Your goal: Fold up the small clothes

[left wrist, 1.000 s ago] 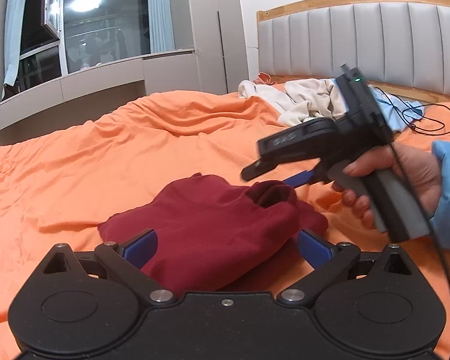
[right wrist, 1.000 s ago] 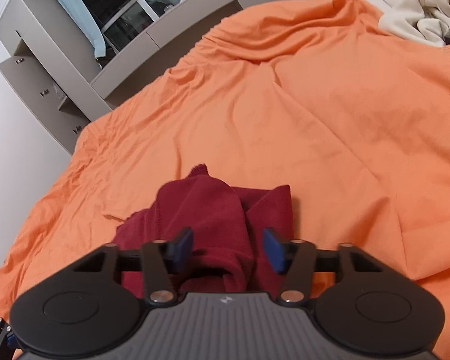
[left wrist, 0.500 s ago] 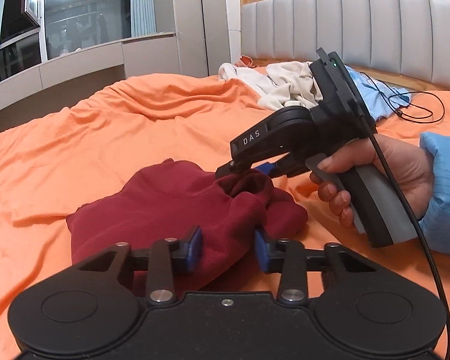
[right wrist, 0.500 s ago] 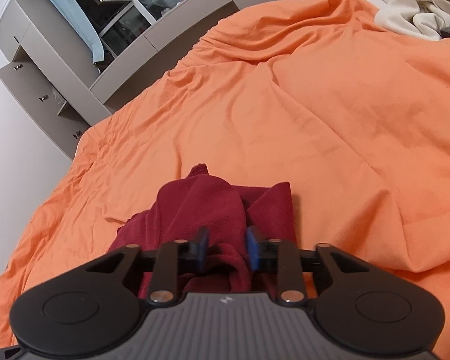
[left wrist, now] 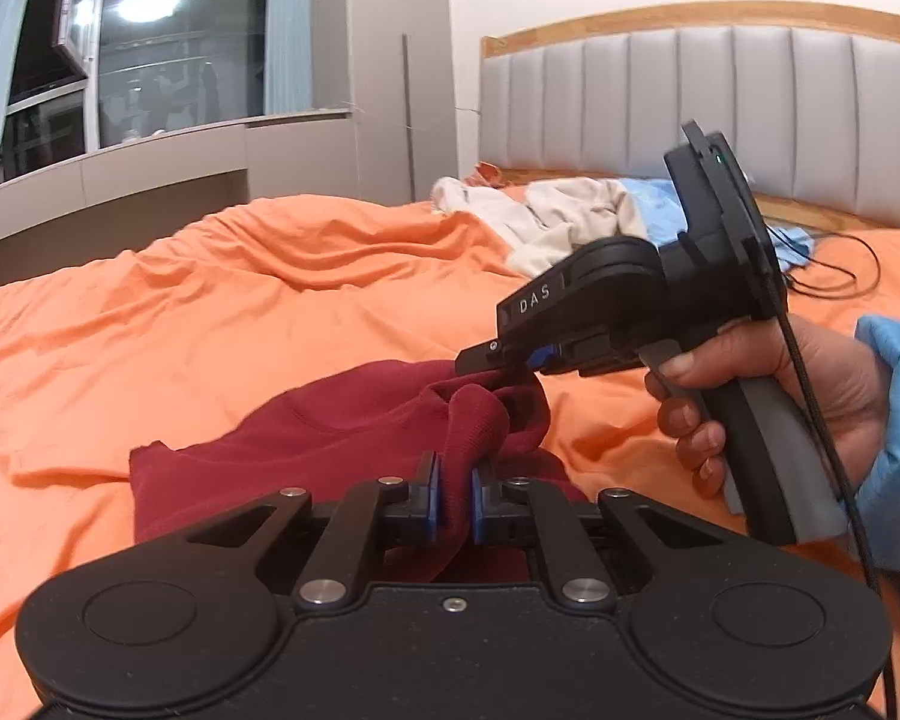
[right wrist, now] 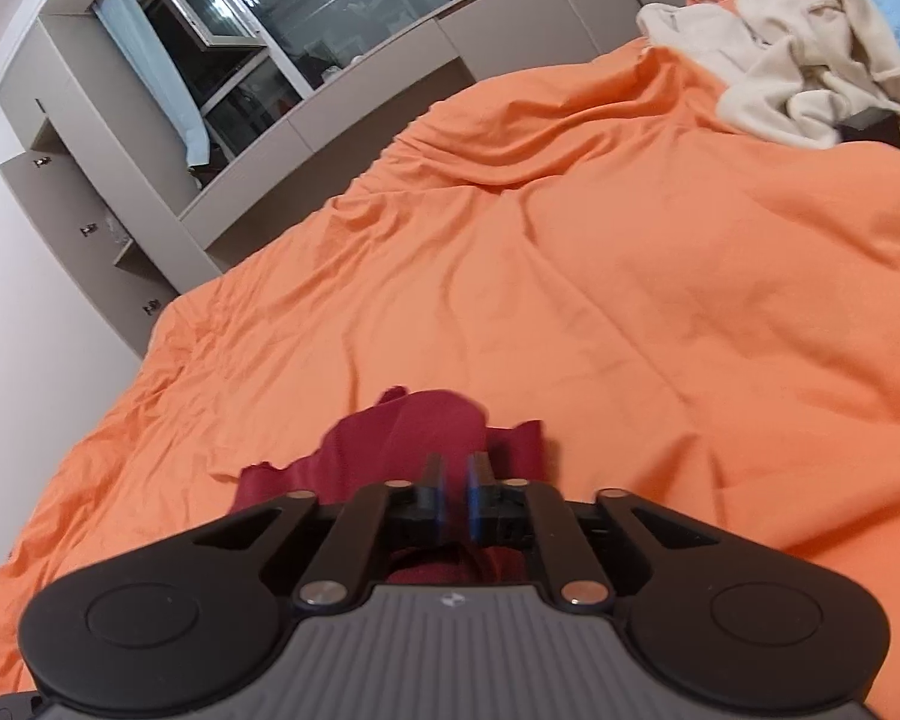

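A small dark red garment (left wrist: 342, 420) lies crumpled on the orange bed cover (left wrist: 210, 312). My left gripper (left wrist: 453, 489) is shut on a bunched fold at the garment's near edge. My right gripper (left wrist: 498, 360), held in a hand, is shut on the garment's right end and lifts it a little. In the right wrist view the right gripper (right wrist: 453, 495) pinches the red garment (right wrist: 414, 426), whose far part hangs down to the cover.
A pile of cream clothes (left wrist: 546, 216) and a blue garment (left wrist: 660, 192) lie near the grey padded headboard (left wrist: 720, 96). A black cable (left wrist: 834, 276) runs over the cover at right. Grey cabinets and a window (left wrist: 162, 48) stand at left.
Both grippers closed on the red garment, left from wide open. They have lifted its near and right ends off the cover.
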`<control>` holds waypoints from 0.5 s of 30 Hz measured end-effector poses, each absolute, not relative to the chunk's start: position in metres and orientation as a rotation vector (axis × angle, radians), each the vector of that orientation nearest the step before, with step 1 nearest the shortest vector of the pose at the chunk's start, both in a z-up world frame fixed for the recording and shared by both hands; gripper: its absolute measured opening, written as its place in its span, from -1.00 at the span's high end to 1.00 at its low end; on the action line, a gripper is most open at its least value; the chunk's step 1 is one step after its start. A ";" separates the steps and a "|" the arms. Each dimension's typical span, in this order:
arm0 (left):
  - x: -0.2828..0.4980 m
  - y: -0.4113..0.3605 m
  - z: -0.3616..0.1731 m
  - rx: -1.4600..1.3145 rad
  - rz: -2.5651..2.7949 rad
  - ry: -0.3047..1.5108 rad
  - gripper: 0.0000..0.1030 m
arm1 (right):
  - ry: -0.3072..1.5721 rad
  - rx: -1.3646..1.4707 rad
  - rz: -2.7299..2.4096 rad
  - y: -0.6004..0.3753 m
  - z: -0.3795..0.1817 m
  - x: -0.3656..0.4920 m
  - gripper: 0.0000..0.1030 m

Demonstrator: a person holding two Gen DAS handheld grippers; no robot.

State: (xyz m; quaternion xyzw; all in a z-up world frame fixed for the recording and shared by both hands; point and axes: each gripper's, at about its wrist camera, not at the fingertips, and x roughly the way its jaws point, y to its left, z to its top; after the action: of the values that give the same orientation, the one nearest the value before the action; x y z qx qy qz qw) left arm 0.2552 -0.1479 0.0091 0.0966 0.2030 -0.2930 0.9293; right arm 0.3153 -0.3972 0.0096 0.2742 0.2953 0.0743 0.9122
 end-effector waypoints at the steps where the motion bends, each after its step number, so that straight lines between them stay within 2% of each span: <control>1: 0.255 -0.150 0.007 0.209 -0.609 0.422 0.80 | 0.609 0.550 0.141 -0.399 0.010 0.314 0.91; 4: 0.255 -0.155 0.001 0.248 -0.629 0.456 0.80 | 0.627 0.522 0.133 -0.403 0.009 0.315 0.91; 8: 0.257 -0.157 -0.007 0.262 -0.644 0.495 0.79 | 0.673 0.544 0.152 -0.403 -0.001 0.319 0.76; 10: 0.257 -0.158 -0.009 0.266 -0.642 0.494 0.79 | 0.672 0.577 0.173 -0.405 -0.003 0.318 0.42; 11: 0.256 -0.159 -0.009 0.269 -0.641 0.492 0.79 | 0.667 0.595 0.184 -0.406 -0.003 0.318 0.13; 12: 0.256 -0.159 -0.010 0.270 -0.640 0.491 0.79 | 0.660 0.609 0.190 -0.407 -0.003 0.318 0.00; 15: 0.255 -0.159 -0.012 0.267 -0.639 0.494 0.78 | 0.663 0.631 0.190 -0.407 -0.008 0.323 0.00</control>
State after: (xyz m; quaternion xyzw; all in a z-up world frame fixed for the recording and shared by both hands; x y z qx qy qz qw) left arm 0.2549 -0.1589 -0.0119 0.1295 0.2395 -0.3098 0.9110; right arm 0.3225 -0.4066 -0.0078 0.3042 0.3195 0.0914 0.8928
